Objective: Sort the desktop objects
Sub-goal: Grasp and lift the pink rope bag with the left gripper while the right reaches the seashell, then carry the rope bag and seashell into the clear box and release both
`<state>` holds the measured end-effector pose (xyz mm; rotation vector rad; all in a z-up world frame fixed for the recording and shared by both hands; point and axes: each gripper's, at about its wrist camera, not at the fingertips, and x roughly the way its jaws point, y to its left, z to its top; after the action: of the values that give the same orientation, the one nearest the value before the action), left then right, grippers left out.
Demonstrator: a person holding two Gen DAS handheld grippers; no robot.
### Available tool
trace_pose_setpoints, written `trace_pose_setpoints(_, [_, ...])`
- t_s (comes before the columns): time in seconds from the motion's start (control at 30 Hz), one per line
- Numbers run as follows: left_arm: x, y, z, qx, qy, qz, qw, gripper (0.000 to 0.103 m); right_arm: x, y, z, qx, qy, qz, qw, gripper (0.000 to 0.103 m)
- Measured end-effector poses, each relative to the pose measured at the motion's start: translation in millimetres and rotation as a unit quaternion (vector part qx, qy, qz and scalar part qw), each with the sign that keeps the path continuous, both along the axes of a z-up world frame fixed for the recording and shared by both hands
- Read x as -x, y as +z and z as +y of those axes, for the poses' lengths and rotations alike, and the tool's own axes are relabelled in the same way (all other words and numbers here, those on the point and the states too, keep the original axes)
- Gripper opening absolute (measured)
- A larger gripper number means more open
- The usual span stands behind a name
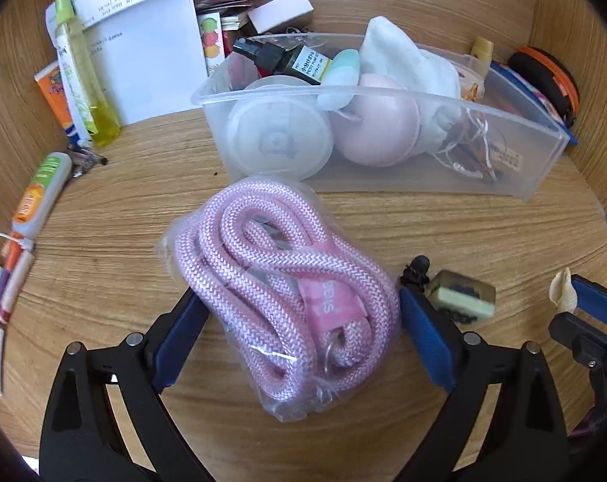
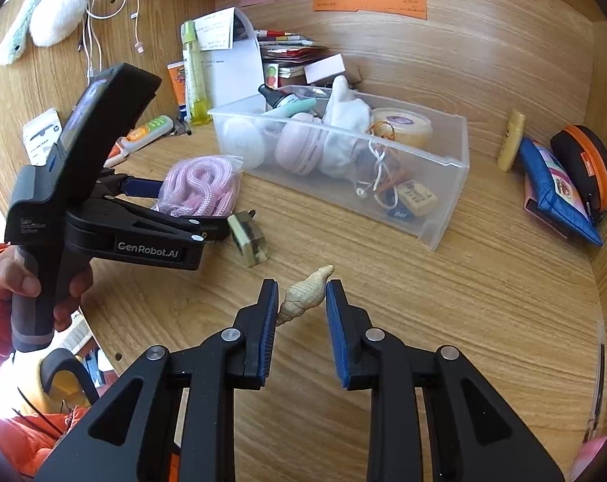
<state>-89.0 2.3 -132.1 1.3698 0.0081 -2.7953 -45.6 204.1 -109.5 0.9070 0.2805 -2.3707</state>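
Left hand-held gripper (image 1: 303,321): jaws spread wide on either side of a bagged pink rope (image 1: 279,301) lying on the worktop (image 1: 444,233), pads not pressing it. Right hand-held gripper (image 2: 301,301): jaws drawn close, pinching a cream spiral seashell (image 2: 305,291) at the tips. Ahead of both: clear plastic bin (image 2: 448,201) of oddments; small resin block (image 2: 249,241) just right of the left gripper.

Left gripper (image 1: 299,317) fingers wide apart, right gripper (image 2: 302,301) pinched.
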Motion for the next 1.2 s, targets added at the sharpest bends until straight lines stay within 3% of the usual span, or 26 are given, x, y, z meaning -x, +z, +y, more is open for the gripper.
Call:
trace_pose_setpoints(0.1, [-3,1,2,-0.001,-0.013,0.013,0.9998,0.088,4,2,1,0.002,-0.001,-0.001,1.0,0.022])
trace_pose_setpoints(0.17, [-5,3,2,0.001,-0.012,0.018,0.9998,0.076,6,4,2,0.003,0.0,0.0,1.0,0.022])
trace_pose_setpoints(0.33, [-17,12,-11,-0.011,0.01,0.048,0.9987,0.065,11,10,2,-0.001,0.0,0.003,1.0,0.022])
trace_pose_setpoints(0.57, [-43,29,-30,-0.013,0.031,0.089,0.9955,0.064,15,15,0,-0.003,-0.003,0.004,1.0,0.022])
trace_pose_setpoints(0.8, [-61,58,-31,-0.011,0.022,0.131,0.9911,0.064,19,28,-2,0.006,-0.01,0.014,1.0,0.022])
trace_pose_setpoints(1.2, [-51,91,-21,-0.028,-0.01,0.171,0.9849,0.064,45,61,0,0.016,-0.018,0.044,0.999,0.022])
